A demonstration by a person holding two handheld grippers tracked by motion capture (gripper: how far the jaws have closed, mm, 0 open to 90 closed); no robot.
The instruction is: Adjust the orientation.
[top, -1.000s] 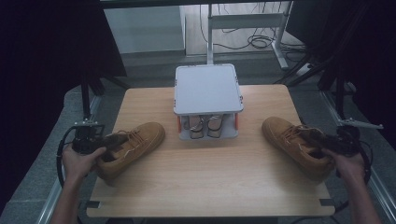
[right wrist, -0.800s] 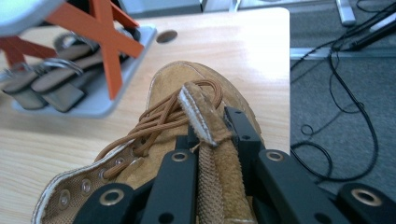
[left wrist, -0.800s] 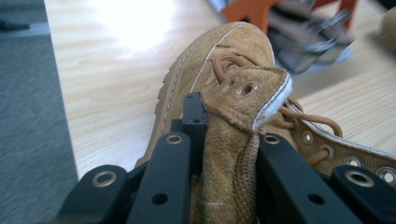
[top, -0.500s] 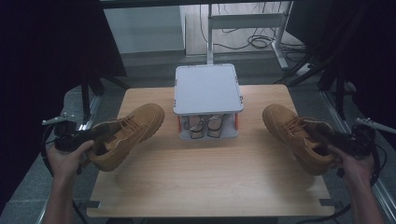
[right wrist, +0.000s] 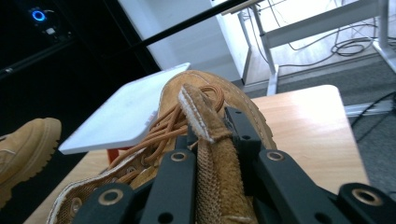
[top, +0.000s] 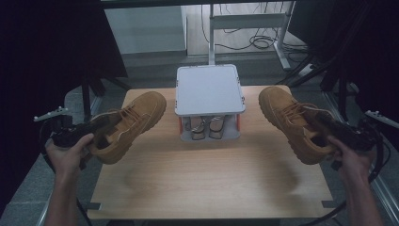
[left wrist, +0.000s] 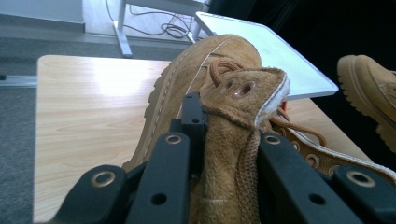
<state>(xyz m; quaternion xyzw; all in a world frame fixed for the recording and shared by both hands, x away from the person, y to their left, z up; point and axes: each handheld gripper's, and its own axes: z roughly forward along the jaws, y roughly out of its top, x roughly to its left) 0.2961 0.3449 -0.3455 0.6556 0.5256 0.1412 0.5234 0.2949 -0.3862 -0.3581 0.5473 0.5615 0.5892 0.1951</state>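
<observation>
2 tan boots now hang clear of the table in the high view, where a second ago both rested on the wood. The left boot (top: 127, 125) hangs from the left gripper (top: 96, 129) over the table's (top: 207, 188) left part, toe toward the white-lidded box (top: 209, 89). The right boot (top: 294, 122) hangs from the right gripper (top: 329, 129) over the right edge. I judge the lift done and a carry next, perhaps toward the box, whose lid is on. Bare wood lies between the 2 boots in front of the box; each heel sits near or past a side edge, so any swing should go inward.

From the left gripper view, the left gripper (left wrist: 224, 154) pinches the tongue (left wrist: 243, 102) of its boot (left wrist: 196, 79), both jaws pressed against the suede. The box lid (left wrist: 266, 51) lies just beyond the toe, and the other boot (left wrist: 369, 88) shows well apart at the right.

From the right gripper view, the right gripper (right wrist: 215, 158) likewise clamps the tongue (right wrist: 203, 116) of its boot (right wrist: 205, 93), laces (right wrist: 159, 126) loose beside the jaws. The lid (right wrist: 121, 116) is close by the toe; open table stretches away at the right.
</observation>
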